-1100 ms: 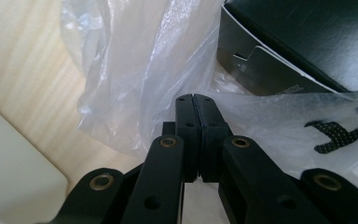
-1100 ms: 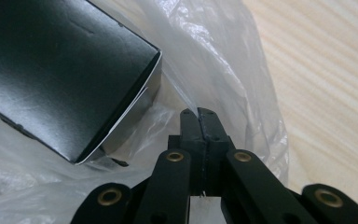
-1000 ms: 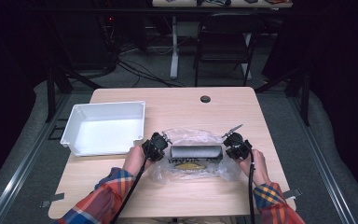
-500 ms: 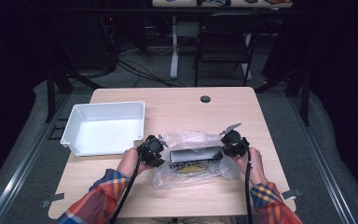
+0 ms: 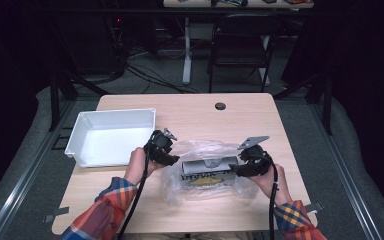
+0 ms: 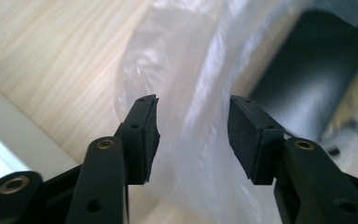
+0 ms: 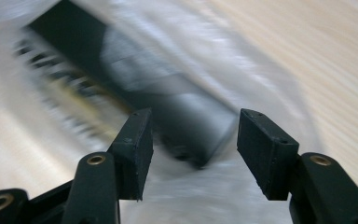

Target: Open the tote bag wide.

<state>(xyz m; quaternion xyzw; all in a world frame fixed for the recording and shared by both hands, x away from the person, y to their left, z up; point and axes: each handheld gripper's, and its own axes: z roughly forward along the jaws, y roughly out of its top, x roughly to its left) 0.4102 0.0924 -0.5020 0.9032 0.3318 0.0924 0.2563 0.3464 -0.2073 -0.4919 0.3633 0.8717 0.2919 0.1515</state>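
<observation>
A clear plastic bag (image 5: 202,150) lies on the wooden table (image 5: 240,115) with a dark grey box (image 5: 207,167) printed in yellow inside it. My left gripper (image 5: 171,159) is at the bag's left end and its jaws have just been opening. In the left gripper view the left gripper (image 6: 193,126) is open, with loose plastic film (image 6: 191,60) in the gap and no pad pressing it. My right gripper (image 5: 236,169) is at the bag's right end and has also just been opening. In the right gripper view the right gripper (image 7: 193,140) is open above the bagged box (image 7: 168,98).
A white tray (image 5: 80,132) stands at the left of the table, close to my left hand; its rim (image 6: 14,135) shows beside the left jaw. A round grommet hole (image 5: 220,106) sits near the far edge. A chair and cables lie beyond the table.
Both grippers were shut on the bag's ends and have opened and let go. Both hands have risen a little, and the right one has drawn outward from the bag.
</observation>
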